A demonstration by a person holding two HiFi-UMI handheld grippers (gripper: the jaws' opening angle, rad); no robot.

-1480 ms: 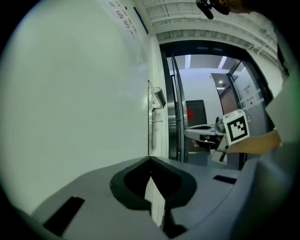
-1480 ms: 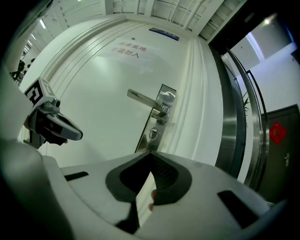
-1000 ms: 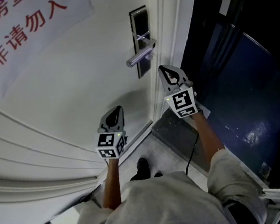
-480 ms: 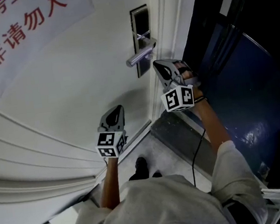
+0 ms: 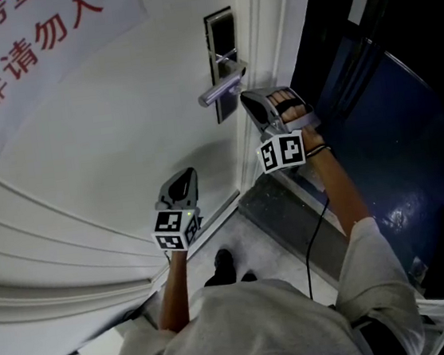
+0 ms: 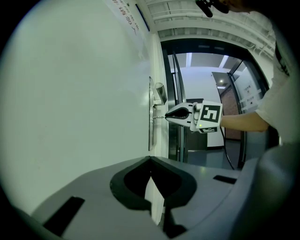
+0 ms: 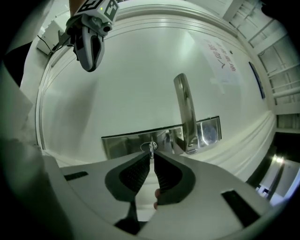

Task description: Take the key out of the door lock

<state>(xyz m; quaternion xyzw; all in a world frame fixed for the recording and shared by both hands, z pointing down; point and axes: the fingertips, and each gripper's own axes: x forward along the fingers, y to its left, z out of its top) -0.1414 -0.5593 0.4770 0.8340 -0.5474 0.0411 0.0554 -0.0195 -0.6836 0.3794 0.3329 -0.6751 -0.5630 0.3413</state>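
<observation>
On the white door, the metal lock plate (image 5: 220, 32) carries a lever handle (image 5: 218, 91). In the right gripper view the key (image 7: 151, 149) sticks out of the cylinder in the plate (image 7: 126, 143), beside the handle (image 7: 185, 112). My right gripper (image 7: 151, 155) points straight at it, jaws narrowly apart, the key's outer end at the tips. The head view shows that gripper (image 5: 246, 102) just below the handle, with the key hidden. My left gripper (image 5: 183, 177) hangs lower left, away from the lock, shut and holding nothing. Its view shows the key (image 6: 159, 117) meeting the right gripper (image 6: 168, 116).
A paper sign with red characters (image 5: 28, 36) hangs on the door at upper left. The door frame (image 5: 266, 47) runs right beside the lock, with a dark blue floor (image 5: 393, 135) beyond it. A cable (image 5: 309, 234) trails from the right gripper. A shoe (image 5: 226, 264) stands by the threshold.
My right gripper has moved up and left from beside the door frame to the lock plate under the handle, rolling as it went. The left gripper has stayed put.
</observation>
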